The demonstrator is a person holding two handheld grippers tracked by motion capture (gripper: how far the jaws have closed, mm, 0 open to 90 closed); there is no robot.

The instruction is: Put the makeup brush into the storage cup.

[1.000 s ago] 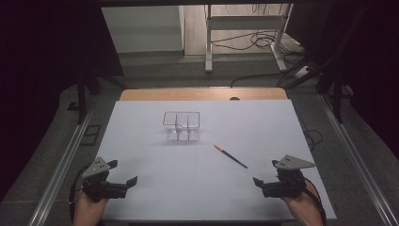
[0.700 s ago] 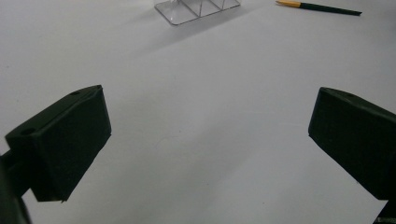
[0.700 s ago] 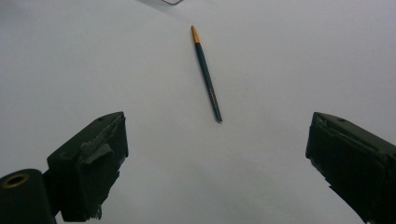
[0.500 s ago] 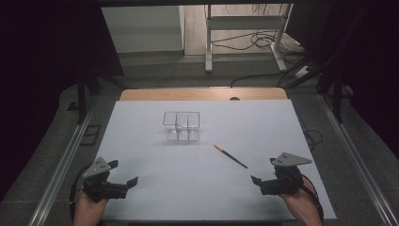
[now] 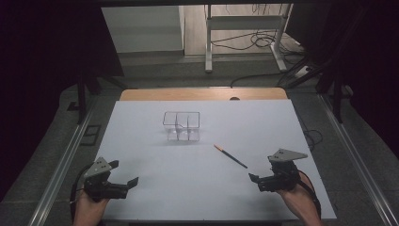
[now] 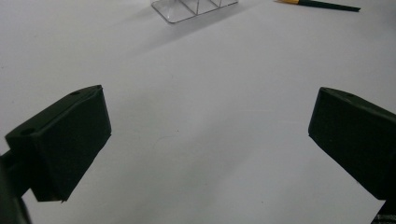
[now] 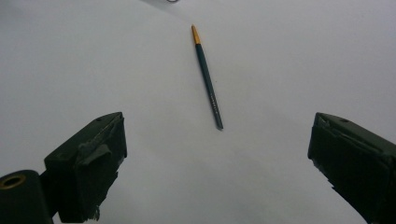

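Two grippers sit low on the white table (image 5: pixel 141 141), jaws spread wide, holding nothing. Left gripper (image 5: pixel 123 184) is at the near left corner, right gripper (image 5: pixel 256 181) at the near right. Clear divided tray (image 5: pixel 182 126) stands mid-table, well apart from both. Pencil (image 5: pixel 230 156) lies flat between tray and right gripper, orange end toward the tray, dark end near the right jaws, not touching.

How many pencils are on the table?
1. The pencil lies flat on the white table, apart from the clear box, and just ahead of the open right gripper. None seem hidden; the box looks empty.
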